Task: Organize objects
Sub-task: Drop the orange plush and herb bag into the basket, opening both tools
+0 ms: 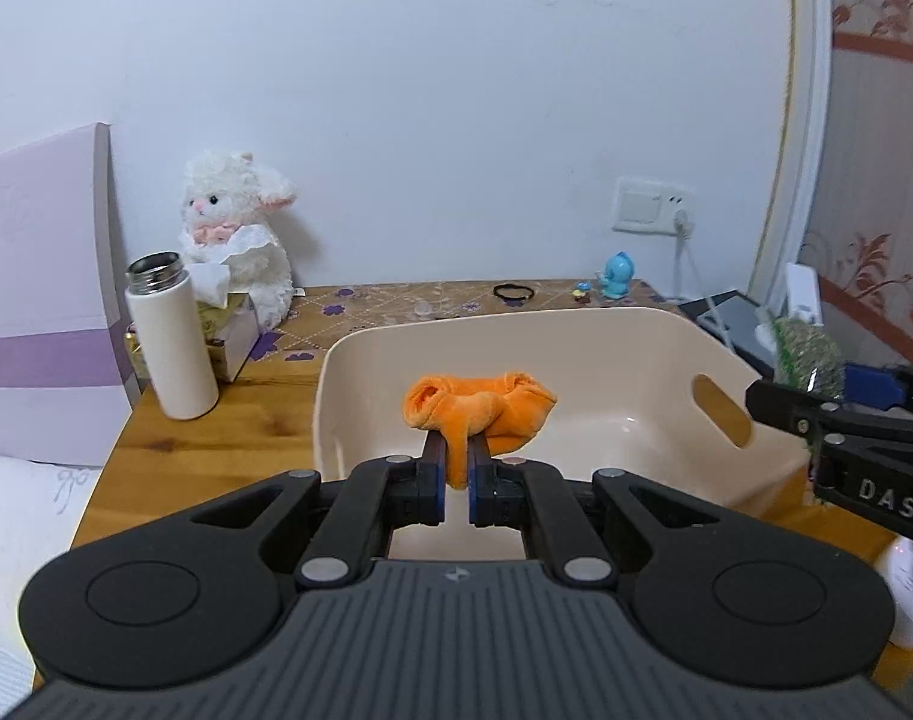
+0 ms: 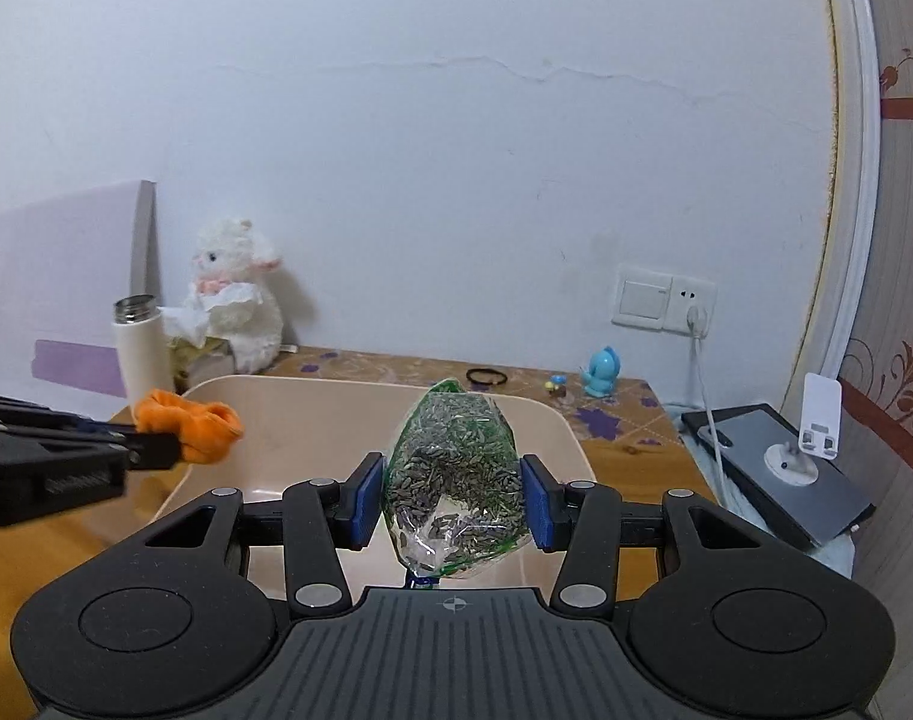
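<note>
A cream plastic bin [image 1: 576, 336] with a cut-out handle stands on the wooden table [image 1: 258, 408]. My left gripper [image 1: 456, 450] is shut on an orange cloth [image 1: 477, 405] and holds it above the bin's near rim. It also shows in the right wrist view [image 2: 186, 423]. My right gripper [image 2: 453, 495] is shut on a clear bag of sunflower seeds [image 2: 453, 474], held above the bin [image 2: 312, 414]. In the left wrist view the bag [image 1: 807, 351] shows at the right, beyond the bin's handle side.
A white flask [image 1: 168, 336], a tissue box [image 1: 231, 330] and a white plush lamb [image 1: 237, 228] stand at the back left. A black hair tie [image 1: 513, 292] and a blue toy figure [image 1: 617, 276] lie at the back. A tablet [image 2: 780, 474] lies at the right.
</note>
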Motion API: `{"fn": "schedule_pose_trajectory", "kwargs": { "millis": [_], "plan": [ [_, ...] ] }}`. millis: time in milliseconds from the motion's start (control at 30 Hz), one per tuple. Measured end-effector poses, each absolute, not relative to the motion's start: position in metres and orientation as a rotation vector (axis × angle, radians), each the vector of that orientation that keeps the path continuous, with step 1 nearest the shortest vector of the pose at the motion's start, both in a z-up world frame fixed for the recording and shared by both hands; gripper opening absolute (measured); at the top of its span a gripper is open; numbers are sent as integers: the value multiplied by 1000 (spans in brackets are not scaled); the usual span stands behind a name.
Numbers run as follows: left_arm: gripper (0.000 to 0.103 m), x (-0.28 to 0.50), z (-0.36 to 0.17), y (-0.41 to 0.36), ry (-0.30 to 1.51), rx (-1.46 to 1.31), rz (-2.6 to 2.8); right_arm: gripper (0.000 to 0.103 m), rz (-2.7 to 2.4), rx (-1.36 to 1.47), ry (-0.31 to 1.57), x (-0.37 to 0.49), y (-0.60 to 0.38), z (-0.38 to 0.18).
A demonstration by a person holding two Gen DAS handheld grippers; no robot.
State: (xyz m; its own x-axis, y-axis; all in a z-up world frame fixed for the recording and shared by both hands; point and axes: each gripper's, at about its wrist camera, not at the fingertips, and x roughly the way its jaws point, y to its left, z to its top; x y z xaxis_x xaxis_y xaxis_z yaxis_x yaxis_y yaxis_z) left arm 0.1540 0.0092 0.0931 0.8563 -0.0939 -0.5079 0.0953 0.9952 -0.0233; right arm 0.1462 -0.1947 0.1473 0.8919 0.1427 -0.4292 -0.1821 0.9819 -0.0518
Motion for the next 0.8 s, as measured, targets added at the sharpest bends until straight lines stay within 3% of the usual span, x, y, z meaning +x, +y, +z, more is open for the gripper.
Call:
{"fn": "schedule_pose_trajectory", "kwargs": {
  "millis": [400, 533, 600, 633, 667, 800],
  "plan": [
    [8, 226, 33, -26, 730, 105, -48, 45, 154, -128, 614, 201, -183, 99],
    [13, 227, 30, -26, 748, 110, -62, 57, 144, -138, 601, 196, -185, 100],
    [30, 223, 35, -25, 739, 108, -68, 64, 154, -128, 573, 187, -189, 107],
    [55, 219, 38, -25, 732, 107, -68, 68, 150, -129, 557, 183, -190, 112],
    [73, 216, 42, -25, 721, 103, -68, 70, 144, -134, 545, 177, -192, 115],
    [77, 196, 59, -23, 672, 104, -54, 78, 145, -129, 527, 157, -200, 126]
  ]
}}
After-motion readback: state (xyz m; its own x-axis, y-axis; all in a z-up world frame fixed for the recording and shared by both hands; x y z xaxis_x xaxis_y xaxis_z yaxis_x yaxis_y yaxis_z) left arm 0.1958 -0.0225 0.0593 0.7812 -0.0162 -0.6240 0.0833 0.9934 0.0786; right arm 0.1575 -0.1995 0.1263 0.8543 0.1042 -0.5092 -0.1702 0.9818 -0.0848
